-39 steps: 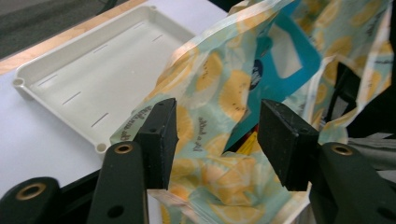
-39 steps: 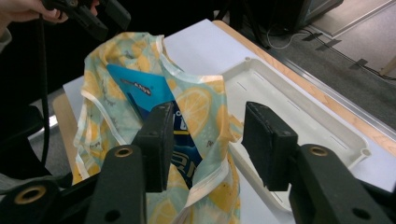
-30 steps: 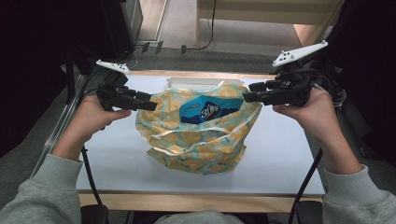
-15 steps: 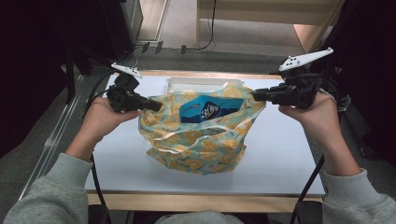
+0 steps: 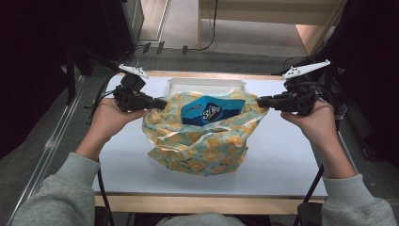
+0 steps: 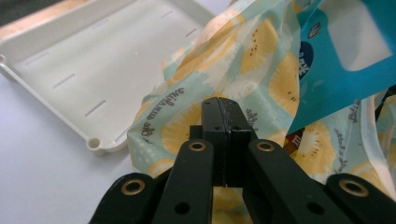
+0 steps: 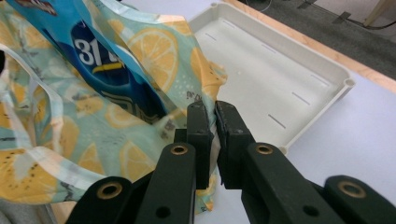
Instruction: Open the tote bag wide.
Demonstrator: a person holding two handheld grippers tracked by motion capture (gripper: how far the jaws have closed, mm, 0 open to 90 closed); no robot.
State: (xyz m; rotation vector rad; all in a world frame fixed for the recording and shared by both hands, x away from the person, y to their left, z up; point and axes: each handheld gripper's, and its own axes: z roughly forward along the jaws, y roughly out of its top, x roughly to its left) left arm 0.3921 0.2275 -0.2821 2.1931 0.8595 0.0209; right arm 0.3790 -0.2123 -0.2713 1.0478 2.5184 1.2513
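left gripper point(image 5: 160, 103) jaws pressed together, clamped on the left rim of the lemon-print bag point(image 5: 200, 141). in the left gripper view the two black pads meet flush with a fold of the printed fabric point(image 6: 196, 112) running in between and below them. jaws have just been closing, fabric between them.

right gripper point(image 5: 259, 102) jaws also nearly together, pinching the bag's right rim. right gripper view: thin gap between the pads, bag edge point(image 7: 205, 70) caught in it. also just been closing, on the fabric.

both grippers point inward toward each other from opposite sides of the bag mouth, roughly level, each held in a hand, left hand point(image 5: 110, 120), right hand point(image 5: 313, 122). grey sleeves come in from the bottom corners. white three-cornered plate on top of each gripper, cables trailing off to the sides.

bag sits mid-table, mouth stretched open between the two grips, body slumped toward the person. a blue snack packet point(image 5: 211, 110) stands in the mouth, upper part sticking out, white "31" lettering on it point(image 7: 88, 53).

white tray point(image 5: 207, 84) lies just behind the bag at the far edge of the table point(image 5: 291, 169); bag's far rim overlaps its near edge. tray floor bare in both gripper views point(image 6: 93, 70) point(image 7: 271, 79).

table top pale, wooden edge strip along front and back.
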